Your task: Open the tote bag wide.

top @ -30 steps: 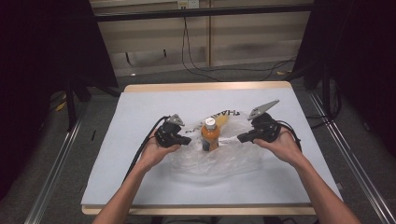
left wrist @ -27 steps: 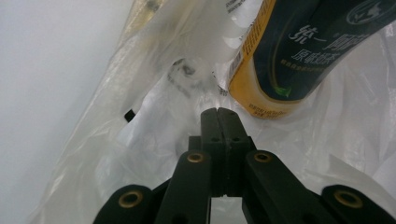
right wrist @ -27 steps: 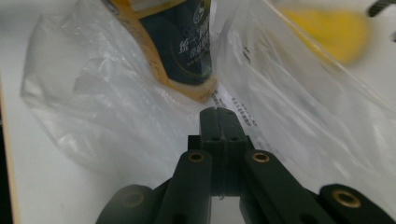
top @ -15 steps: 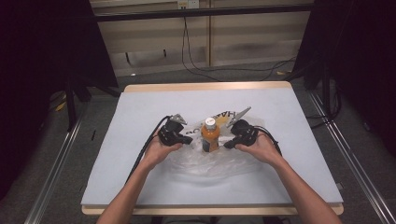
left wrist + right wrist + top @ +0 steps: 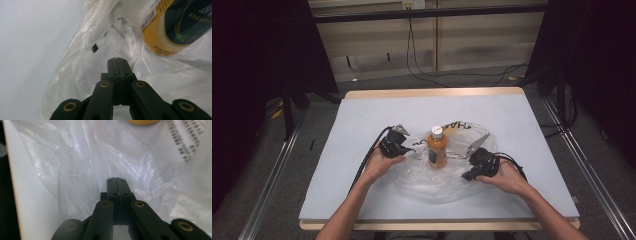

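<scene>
An orange drink bottle (image 5: pixel 437 148) with a white cap stands upright on a crumpled clear plastic bag (image 5: pixel 432 182) in the middle of the table. My left gripper (image 5: pixel 410 149) is just left of the bottle, its jaws shut with the tips against the bag's film. In the left gripper view the shut tips (image 5: pixel 116 60) point at the bag (image 5: pixel 82 67), with the bottle's yellow label (image 5: pixel 172 27) beyond. My right gripper (image 5: pixel 465 176) lies low at the bag's right side, also shut. Its tips (image 5: pixel 116 180) press into the film (image 5: pixel 75 170). I cannot tell whether film is pinched.
The pale grey table top (image 5: pixel 362 115) has a wooden rim, and open surface surrounds the bag. Printed lettering and a barcode label (image 5: pixel 185 142) mark the bag. Cables trail from both grippers. Metal rails and dark floor flank the table.
The right gripper swung in toward the bottle, then dropped lower and nearer the person at the bag's right side. The left gripper and the bottle stayed put.
</scene>
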The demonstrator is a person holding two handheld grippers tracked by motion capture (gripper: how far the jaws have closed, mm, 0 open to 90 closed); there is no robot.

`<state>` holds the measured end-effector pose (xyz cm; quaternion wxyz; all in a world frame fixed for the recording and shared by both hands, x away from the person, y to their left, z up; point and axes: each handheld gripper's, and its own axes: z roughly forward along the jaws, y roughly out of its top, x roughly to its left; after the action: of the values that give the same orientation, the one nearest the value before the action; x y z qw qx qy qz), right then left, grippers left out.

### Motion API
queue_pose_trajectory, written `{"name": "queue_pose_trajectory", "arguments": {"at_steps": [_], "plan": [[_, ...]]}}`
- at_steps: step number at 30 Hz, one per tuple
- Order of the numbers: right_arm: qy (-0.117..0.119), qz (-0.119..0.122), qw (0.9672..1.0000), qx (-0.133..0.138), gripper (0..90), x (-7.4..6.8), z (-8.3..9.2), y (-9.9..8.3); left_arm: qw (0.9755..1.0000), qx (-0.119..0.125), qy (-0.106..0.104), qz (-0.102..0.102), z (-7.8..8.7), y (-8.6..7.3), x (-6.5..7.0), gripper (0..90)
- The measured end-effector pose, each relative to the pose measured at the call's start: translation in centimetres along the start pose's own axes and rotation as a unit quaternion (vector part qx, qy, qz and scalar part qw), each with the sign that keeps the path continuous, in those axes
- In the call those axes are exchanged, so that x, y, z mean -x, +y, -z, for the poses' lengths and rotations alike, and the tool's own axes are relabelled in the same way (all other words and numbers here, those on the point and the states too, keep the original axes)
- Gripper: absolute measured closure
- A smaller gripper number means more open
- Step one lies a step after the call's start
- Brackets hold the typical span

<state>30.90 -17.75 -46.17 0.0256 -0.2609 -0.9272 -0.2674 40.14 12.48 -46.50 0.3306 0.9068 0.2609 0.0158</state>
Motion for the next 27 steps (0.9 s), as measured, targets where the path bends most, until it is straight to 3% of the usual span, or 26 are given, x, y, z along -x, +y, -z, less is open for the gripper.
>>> {"name": "queue_pose_trajectory", "arguments": {"at_steps": [1,2,3,5,6,9,14,18,22,26,27], "plan": [[0.001,0.005,1.0000,-0.006,90.0,-0.4,0.1,-0.1,1.0000,0.000,0.001,-0.002,0.0,0.0,0.0,90.0],[0.007,0.011,0.9998,-0.012,90.0,-0.7,0.1,-0.2,0.9998,-0.013,-0.001,-0.018,0.1,0.0,-0.3,90.0],[0.010,0.013,0.9998,-0.015,90.0,-0.9,0.1,-0.2,1.0000,-0.001,0.000,0.000,-0.1,-0.1,-0.1,90.0],[0.014,0.012,0.9997,-0.018,90.0,-1.2,0.2,-0.2,1.0000,-0.001,0.000,-0.001,-0.1,0.0,0.0,90.0],[0.010,0.005,0.9999,0.003,90.0,-0.7,0.5,0.1,1.0000,0.005,0.000,0.001,-0.1,0.1,0.0,90.0],[0.004,-0.006,0.9998,0.020,90.0,0.0,0.9,0.7,1.0000,0.008,-0.001,-0.004,-0.2,0.3,0.2,90.0],[-0.016,-0.028,0.9981,0.052,90.0,2.5,1.6,3.6,0.9999,0.015,0.000,-0.003,-0.5,0.8,0.4,90.0],[-0.043,-0.061,0.9960,0.049,90.0,5.3,1.1,4.9,0.9998,0.017,0.003,-0.003,-0.7,0.9,0.2,90.0],[-0.077,-0.115,0.9892,0.050,90.0,7.8,0.3,4.6,0.9998,0.020,0.004,0.007,-0.8,0.7,-0.1,90.0],[-0.101,-0.135,0.9848,0.042,90.0,9.1,-0.2,3.4,0.9998,0.021,-0.001,0.006,-0.9,0.6,-0.1,90.0],[-0.095,-0.141,0.9843,0.046,90.0,9.2,-0.2,3.1,0.9998,0.018,0.000,0.005,-0.8,0.6,-0.1,90.0]]}}
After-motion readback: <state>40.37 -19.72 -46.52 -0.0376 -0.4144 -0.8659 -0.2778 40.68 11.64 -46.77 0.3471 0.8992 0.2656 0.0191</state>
